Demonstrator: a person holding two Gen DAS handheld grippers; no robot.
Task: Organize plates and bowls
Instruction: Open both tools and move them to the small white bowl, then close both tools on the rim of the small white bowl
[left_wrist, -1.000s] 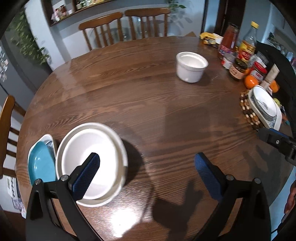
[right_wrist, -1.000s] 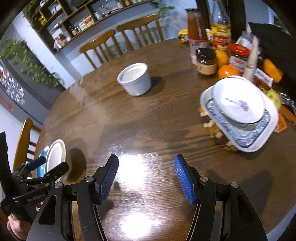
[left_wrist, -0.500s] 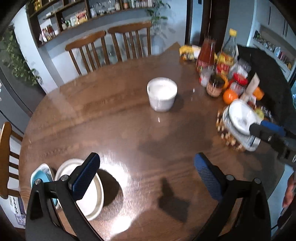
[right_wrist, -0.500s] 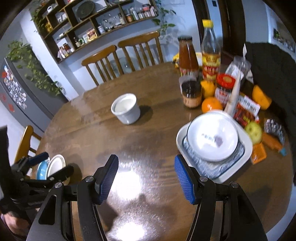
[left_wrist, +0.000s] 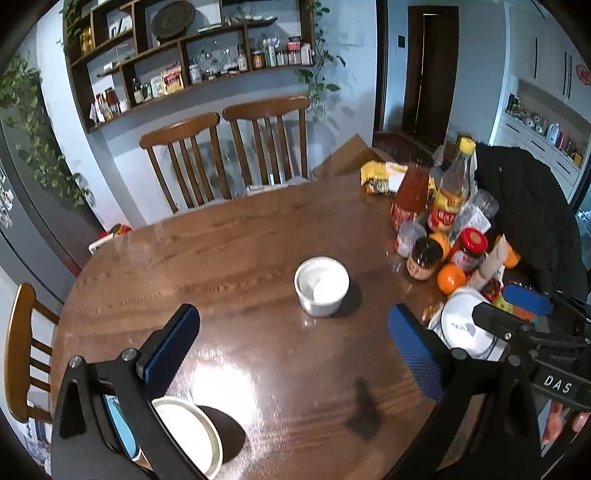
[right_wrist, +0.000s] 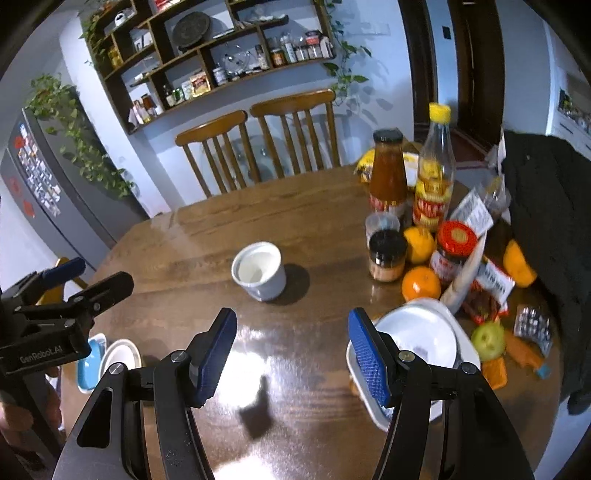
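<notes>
Table (left_wrist: 258, 229): round, dark wood, glossy; glare patch near the front edge.
Left gripper (left_wrist: 291, 343): above the table's near left part, blue pads wide apart, nothing between them.
Right gripper (right_wrist: 291, 354): above the near middle of the table, pads well apart, nothing held.
White ramekin (left_wrist: 321, 286): upright, alone at the table's centre, clear of both grippers.
White bowl stack (left_wrist: 192, 435): at the near left edge, partly hidden behind the left gripper's frame.
Blue dish (right_wrist: 88, 360): touching the stack's left side, at the table edge.
White bowl (right_wrist: 421, 339): sits in a white square dish (right_wrist: 469, 350) at the right, partly behind the right gripper's finger.
Clutter: sauce bottle (right_wrist: 388, 173), yellow-capped bottle (right_wrist: 434, 173), jars, oranges (right_wrist: 421, 284) and a green apple (right_wrist: 487, 341) crowd the right side.
Chairs (left_wrist: 229, 155): two wooden, beyond the far edge.
</notes>
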